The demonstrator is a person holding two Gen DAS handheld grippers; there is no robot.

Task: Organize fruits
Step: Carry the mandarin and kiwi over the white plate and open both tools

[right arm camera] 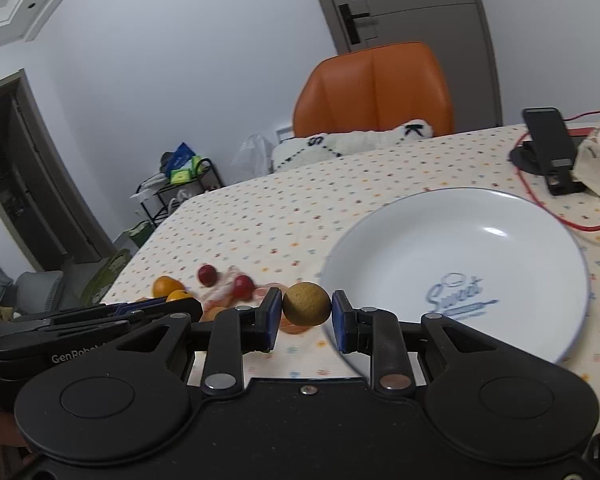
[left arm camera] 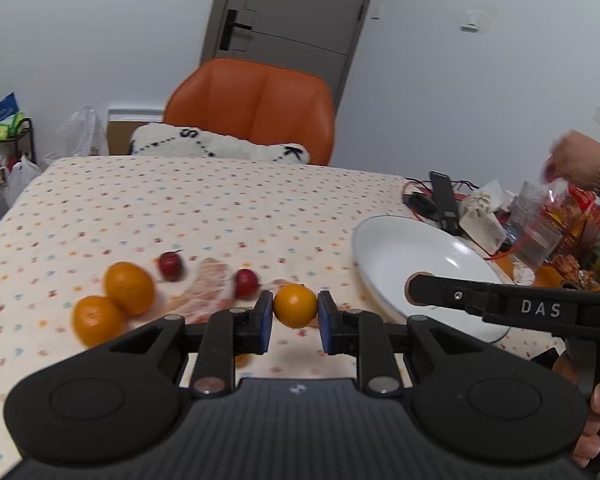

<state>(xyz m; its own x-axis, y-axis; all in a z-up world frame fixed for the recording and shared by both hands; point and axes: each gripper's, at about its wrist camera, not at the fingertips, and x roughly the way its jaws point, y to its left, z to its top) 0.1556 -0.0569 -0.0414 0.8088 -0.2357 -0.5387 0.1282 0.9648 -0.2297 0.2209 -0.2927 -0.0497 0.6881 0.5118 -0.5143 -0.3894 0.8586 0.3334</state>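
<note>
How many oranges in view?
3: one orange in the left gripper, two oranges touching on the cloth at left. More may be hidden.

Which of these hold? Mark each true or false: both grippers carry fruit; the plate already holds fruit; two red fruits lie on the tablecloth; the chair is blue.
1. Both grippers carry fruit: true. The left gripper is shut on an orange, and the right gripper on a brownish round fruit.
2. The white plate already holds fruit: false. Nothing lies in it.
3. Two small red fruits lie on the tablecloth: true.
4. The chair is blue: false. It is orange.
</note>
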